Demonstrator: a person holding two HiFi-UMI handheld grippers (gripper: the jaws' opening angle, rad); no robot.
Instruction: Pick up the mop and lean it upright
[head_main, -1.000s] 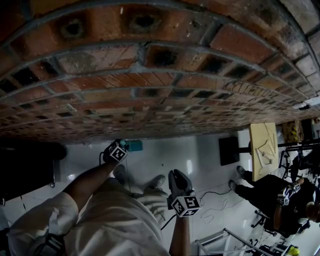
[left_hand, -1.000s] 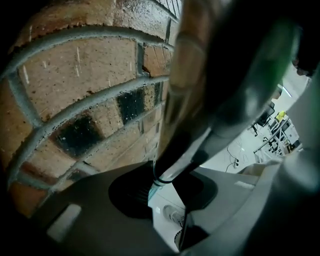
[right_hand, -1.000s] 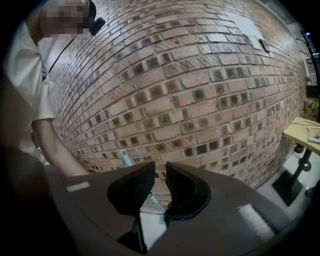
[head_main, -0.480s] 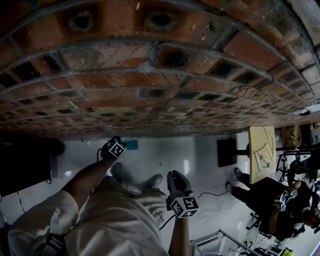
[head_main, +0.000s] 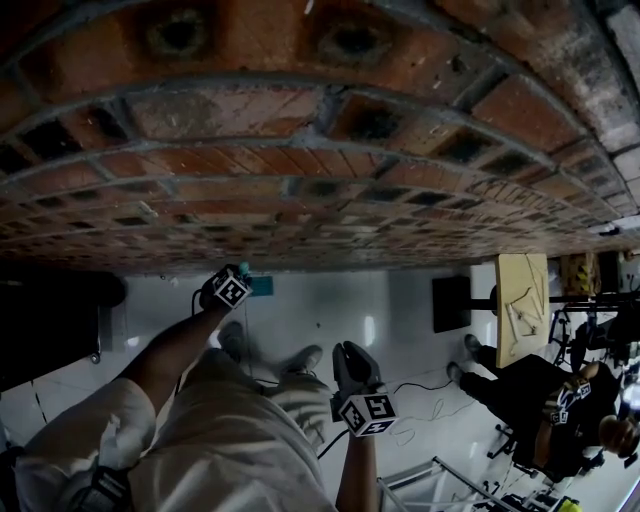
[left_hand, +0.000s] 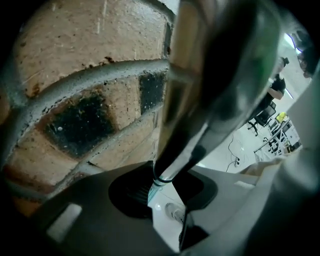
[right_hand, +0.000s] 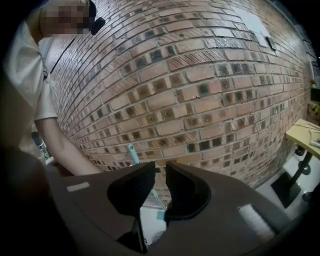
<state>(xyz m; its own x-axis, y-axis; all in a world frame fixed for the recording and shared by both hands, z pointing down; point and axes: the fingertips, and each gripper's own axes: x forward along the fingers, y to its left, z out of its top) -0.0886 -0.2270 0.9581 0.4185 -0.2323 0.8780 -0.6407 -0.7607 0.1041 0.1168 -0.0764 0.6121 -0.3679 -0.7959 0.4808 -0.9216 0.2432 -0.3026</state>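
Note:
The mop's shiny metal handle (left_hand: 200, 100) runs up out of my left gripper (left_hand: 167, 187), whose jaws are shut on it just above a teal band. In the head view the left gripper (head_main: 228, 290) hangs close to the brick wall (head_main: 320, 180), next to the mop's teal part (head_main: 262, 287). The right gripper view shows the handle's teal tip (right_hand: 131, 148) against the bricks, its thin pole slanting down behind the jaws. My right gripper (right_hand: 160, 187) stands apart from the mop, its jaws a narrow gap apart with nothing between them; in the head view the right gripper (head_main: 352, 360) is over the white floor.
My shoes (head_main: 305, 360) stand on the glossy floor. A black box (head_main: 450, 303) and a wooden table (head_main: 525, 300) are by the wall at right, near a seated person (head_main: 540, 400). Cables (head_main: 420, 390) and a metal frame (head_main: 440, 480) lie lower right. A dark object (head_main: 50, 330) sits left.
My left gripper, still holding the mop handle, has edged slightly toward the wall. The right gripper has stayed where it was.

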